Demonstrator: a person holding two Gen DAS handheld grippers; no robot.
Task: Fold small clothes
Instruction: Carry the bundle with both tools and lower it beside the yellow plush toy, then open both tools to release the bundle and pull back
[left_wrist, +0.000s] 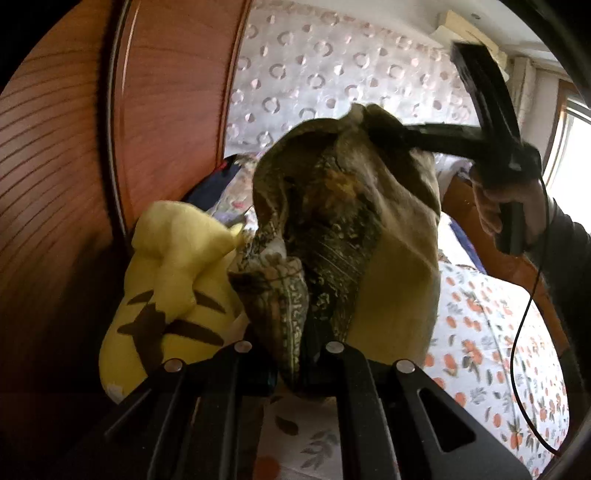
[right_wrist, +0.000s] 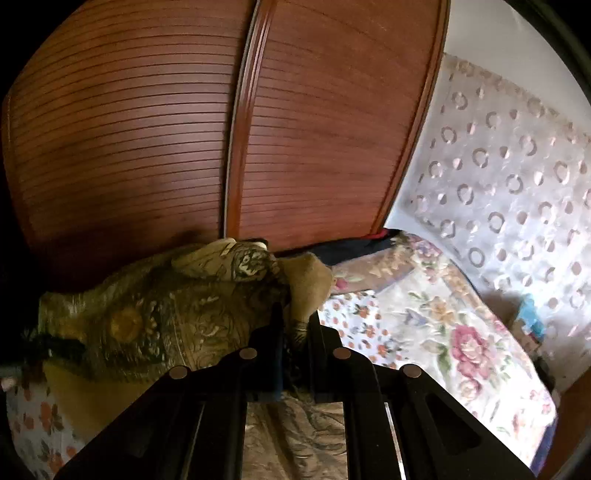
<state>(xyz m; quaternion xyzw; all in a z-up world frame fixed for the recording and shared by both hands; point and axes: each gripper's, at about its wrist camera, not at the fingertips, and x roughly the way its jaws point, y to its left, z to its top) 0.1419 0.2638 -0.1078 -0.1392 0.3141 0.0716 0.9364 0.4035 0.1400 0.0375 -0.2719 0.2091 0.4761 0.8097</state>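
Note:
An olive patterned garment (left_wrist: 343, 229) hangs in the air above the bed, stretched between both grippers. My left gripper (left_wrist: 295, 369) is shut on its lower edge at the bottom of the left wrist view. My right gripper (left_wrist: 373, 129), held by a hand, pinches the garment's top corner there. In the right wrist view my right gripper (right_wrist: 295, 332) is shut on a fold of the same garment (right_wrist: 155, 325), which stretches off to the left.
A yellow plush toy (left_wrist: 173, 295) lies on the bed left of the garment. The floral bedsheet (left_wrist: 480, 332) spreads below. A wooden wardrobe (right_wrist: 147, 129) stands behind, and a patterned curtain (right_wrist: 509, 184) hangs to the right. A flowered quilt (right_wrist: 443, 325) lies on the bed.

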